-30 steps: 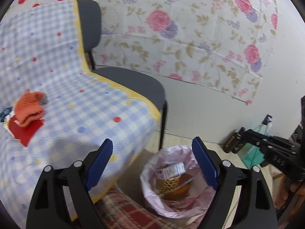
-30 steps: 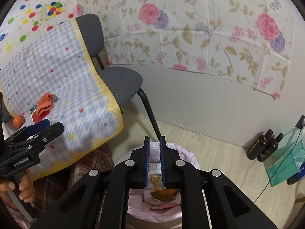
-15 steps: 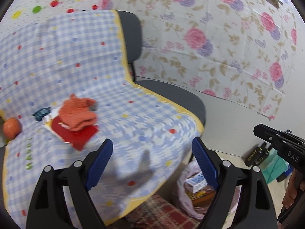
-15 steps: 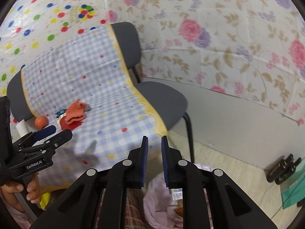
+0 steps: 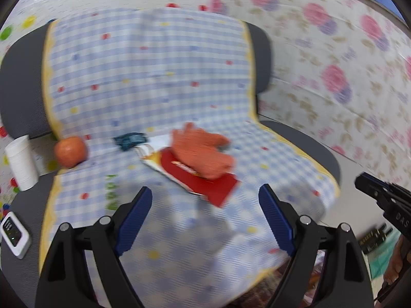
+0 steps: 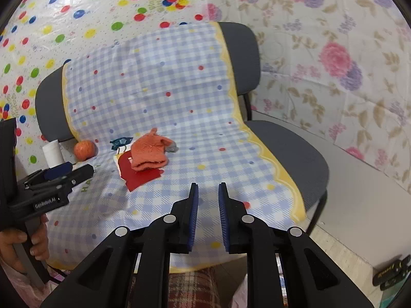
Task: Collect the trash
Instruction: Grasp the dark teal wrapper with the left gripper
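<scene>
Trash here is pretty much the red wrapper (image 6: 140, 173) and a small dark blue wrapper (image 6: 121, 141), both lying on the checkered cloth (image 6: 167, 97) that's draped over two grey chairs (image 6: 290, 151) pushed side by side. Big floral sheet (image 6: 334, 51) covers the wall on the right, a polka dot one (image 6: 64, 12) on the left. On the cloth, an orange knitted thing (image 6: 149, 151) sits right on top of the red wrapper, and the blue wrapper is just behind them. An apple (image 6: 85, 149) sits further left at the cloth's edge, with a white cup (image 6: 53, 153) beside it on the bare seat. A little white timer-looking gadget (image 5: 14, 231) lies nearer the front of that seat.

Left claw (image 5: 204, 215) is spread wide with nothing in it, hovering over the cloth just in front of the red wrapper. Right claw (image 6: 207, 205) has only a narrow gap and is opening, nothing between its pads, cloth underneath. Left wrist view is blurry.
</scene>
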Action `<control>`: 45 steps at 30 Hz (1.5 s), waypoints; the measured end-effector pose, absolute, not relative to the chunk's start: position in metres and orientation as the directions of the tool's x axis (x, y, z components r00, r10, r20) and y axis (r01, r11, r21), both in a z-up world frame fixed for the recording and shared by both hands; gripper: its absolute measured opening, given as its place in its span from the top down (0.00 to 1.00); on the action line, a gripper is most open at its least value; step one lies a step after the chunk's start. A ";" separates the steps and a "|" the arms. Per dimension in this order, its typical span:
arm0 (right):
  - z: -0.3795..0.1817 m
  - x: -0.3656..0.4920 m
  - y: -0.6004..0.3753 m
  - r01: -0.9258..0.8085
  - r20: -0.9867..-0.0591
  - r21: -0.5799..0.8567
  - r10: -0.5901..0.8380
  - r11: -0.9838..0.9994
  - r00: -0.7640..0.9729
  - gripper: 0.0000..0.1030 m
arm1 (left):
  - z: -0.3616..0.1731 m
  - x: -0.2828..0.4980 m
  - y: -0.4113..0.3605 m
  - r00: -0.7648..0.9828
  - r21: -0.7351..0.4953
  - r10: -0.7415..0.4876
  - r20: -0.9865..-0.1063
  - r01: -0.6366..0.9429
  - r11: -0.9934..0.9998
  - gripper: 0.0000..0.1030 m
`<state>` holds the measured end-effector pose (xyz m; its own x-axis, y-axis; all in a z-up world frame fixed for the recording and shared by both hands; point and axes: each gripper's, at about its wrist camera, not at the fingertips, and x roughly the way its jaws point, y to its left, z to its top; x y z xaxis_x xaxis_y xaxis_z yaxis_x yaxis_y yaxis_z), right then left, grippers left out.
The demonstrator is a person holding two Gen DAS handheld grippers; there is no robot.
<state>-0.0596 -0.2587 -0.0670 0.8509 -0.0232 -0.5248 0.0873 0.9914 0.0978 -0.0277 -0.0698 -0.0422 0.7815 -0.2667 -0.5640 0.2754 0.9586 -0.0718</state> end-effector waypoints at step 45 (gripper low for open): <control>-0.082 0.209 -0.183 -0.101 -0.626 0.151 0.174 0.983 0.760 0.67 | -0.112 0.223 0.022 0.601 -0.176 -0.175 -0.780 0.057 0.983 0.45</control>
